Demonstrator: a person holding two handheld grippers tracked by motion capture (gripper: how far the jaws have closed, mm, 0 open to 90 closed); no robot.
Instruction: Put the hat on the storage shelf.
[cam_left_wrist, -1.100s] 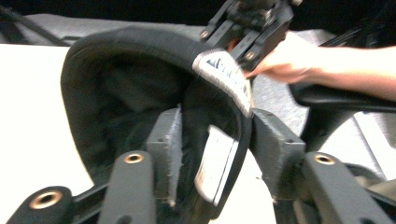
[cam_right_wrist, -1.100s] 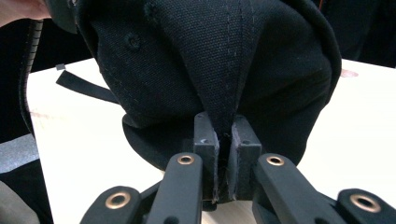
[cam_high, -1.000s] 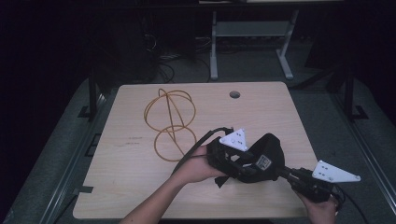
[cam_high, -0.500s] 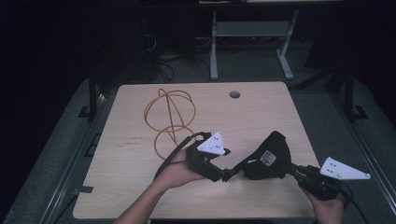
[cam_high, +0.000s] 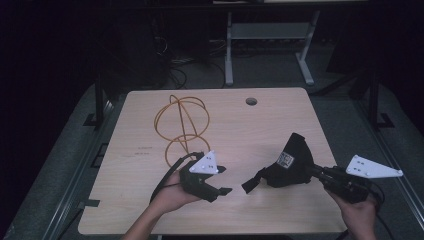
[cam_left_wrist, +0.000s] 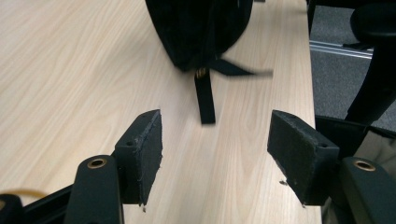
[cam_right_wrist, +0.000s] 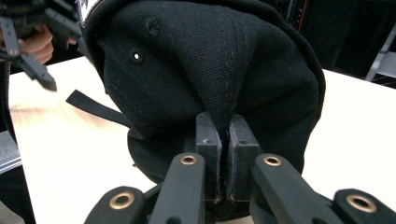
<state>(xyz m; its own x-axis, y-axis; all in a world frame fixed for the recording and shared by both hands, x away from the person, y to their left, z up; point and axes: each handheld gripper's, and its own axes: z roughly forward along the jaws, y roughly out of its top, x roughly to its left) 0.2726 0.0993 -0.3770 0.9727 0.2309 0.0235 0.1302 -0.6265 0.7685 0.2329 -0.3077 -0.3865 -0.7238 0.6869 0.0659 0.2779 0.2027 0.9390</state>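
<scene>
Two hand-held grippers are in play, and the black cap (cam_high: 290, 165) sits between them, low over the desk (cam_high: 150, 130). Your right hand-held gripper (cam_right_wrist: 223, 161) is clamped tight on a fold of the cap's crown, holding it up. Your left hand-held gripper (cam_left_wrist: 215, 154) stands wide, nothing between its pads, pointing straight at the cap's rear. Look at the strap (cam_left_wrist: 204, 95): it dangles off the back of the cap, running lengthwise toward you, dead ahead of the left gripper and just beyond its tips. That left hand is the free one and the nearer, so I'd judge a short push forward meets the strap. Orange wire loops (cam_high: 182, 125) lie well apart, behind.
</scene>
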